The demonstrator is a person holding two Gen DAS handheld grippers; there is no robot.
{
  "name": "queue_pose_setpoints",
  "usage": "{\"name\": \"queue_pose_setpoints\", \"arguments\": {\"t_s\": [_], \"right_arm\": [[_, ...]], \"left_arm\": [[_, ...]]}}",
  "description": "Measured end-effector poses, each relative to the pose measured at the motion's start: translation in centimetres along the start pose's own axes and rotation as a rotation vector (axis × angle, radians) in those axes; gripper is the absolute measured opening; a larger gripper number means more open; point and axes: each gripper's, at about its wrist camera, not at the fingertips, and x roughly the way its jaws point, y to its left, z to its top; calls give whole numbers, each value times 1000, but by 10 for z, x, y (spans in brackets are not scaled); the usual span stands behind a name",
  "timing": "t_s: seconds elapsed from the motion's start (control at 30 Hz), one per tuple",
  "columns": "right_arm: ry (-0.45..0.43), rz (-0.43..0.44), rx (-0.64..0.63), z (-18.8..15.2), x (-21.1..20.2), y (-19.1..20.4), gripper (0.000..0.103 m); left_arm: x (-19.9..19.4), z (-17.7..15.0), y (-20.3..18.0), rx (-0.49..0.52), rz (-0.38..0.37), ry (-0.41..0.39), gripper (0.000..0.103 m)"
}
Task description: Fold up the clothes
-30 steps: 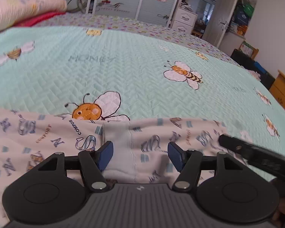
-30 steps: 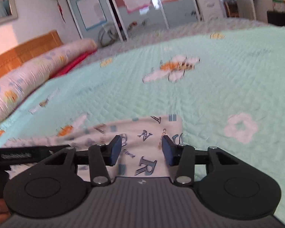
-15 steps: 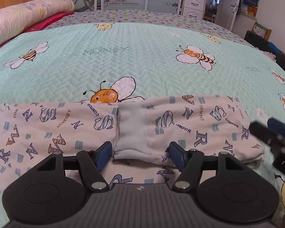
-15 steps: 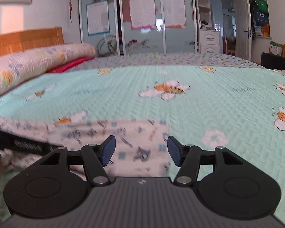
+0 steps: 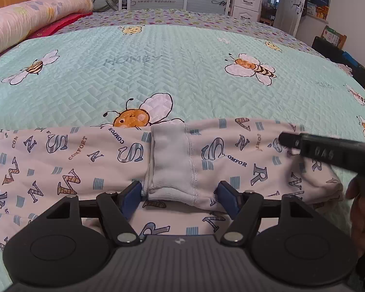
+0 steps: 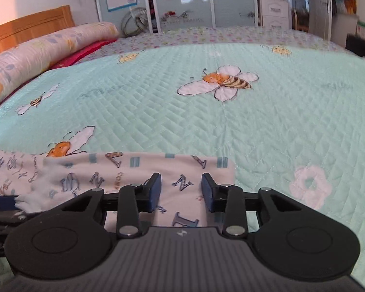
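Left wrist view first: your left gripper [image 5: 178, 196] has its jaws spread wide, 1 blue pad on each side of the grey cuff [image 5: 171, 163] of the letter-print garment [image 5: 60, 165], with nothing pinched between them. The left pad sits just beside the cuff's folded edge; whether it touches the cloth, you cannot tell. The garment lies flat in a long band along the near edge of the bed, on the mint quilt [image 5: 182, 73], and its far edge covers the lower part of 1 printed bee [image 5: 138, 114]. Your right gripper [image 5: 328, 150] reaches in from the right side, low over the garment's right end.

In the right wrist view, your right gripper [image 6: 181, 192] is open to a moderate gap, both pads over the garment [image 6: 138, 170] near its squared right corner, gripping nothing. A white quilted flower [image 6: 309, 189] lies just beyond that corner. Farther on, the rolled floral duvet [image 6: 36, 48] runs along the bed's far left edge, below the wooden headboard [image 6: 29, 29].
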Motion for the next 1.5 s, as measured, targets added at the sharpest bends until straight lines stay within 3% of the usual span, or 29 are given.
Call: {"name": "queue_pose_setpoints", "arguments": {"t_s": [0.17,0.23,0.33,0.43,0.57,0.73,0.83,0.93,1.0,1.07,1.13,1.27,1.37,1.5], "right_arm": [[-70,67,-14,7,-25,14,38],[-37,92,-27,9,-19,22,38],[60,60,-56,11,10,27,38],[56,60,-15,16,11,25,38],[-5,141,-33,20,-13,44,38],[126,184,-67,8,30,78,41],[93,168,-34,12,28,84,41],[28,234,-35,14,2,91,44],[38,280,-56,6,-3,98,52],[77,309,-67,-5,2,103,53],[66,282,-28,-14,0,97,51],[-124,317,82,-30,-48,72,53],[-171,259,38,-54,-75,61,54],[-133,205,21,-92,-81,47,54]], "left_arm": [[2,-1,0,-4,-1,-2,73],[2,-2,0,-7,0,-3,73],[-1,-1,0,-13,-4,-6,73],[-15,-2,6,-37,-24,-32,73],[-27,-10,18,-94,-32,-41,73],[-43,-19,34,-158,-41,-52,73],[-63,-26,52,-177,-47,-73,73],[-80,-34,76,-226,-20,-98,73],[-90,-41,97,-301,-21,-120,73],[-100,-46,119,-367,-5,-139,73],[-108,-49,142,-425,27,-152,73],[-124,-62,202,-621,50,-173,73],[-120,-72,240,-780,42,-167,73],[-105,-79,271,-959,18,-154,73]]}}
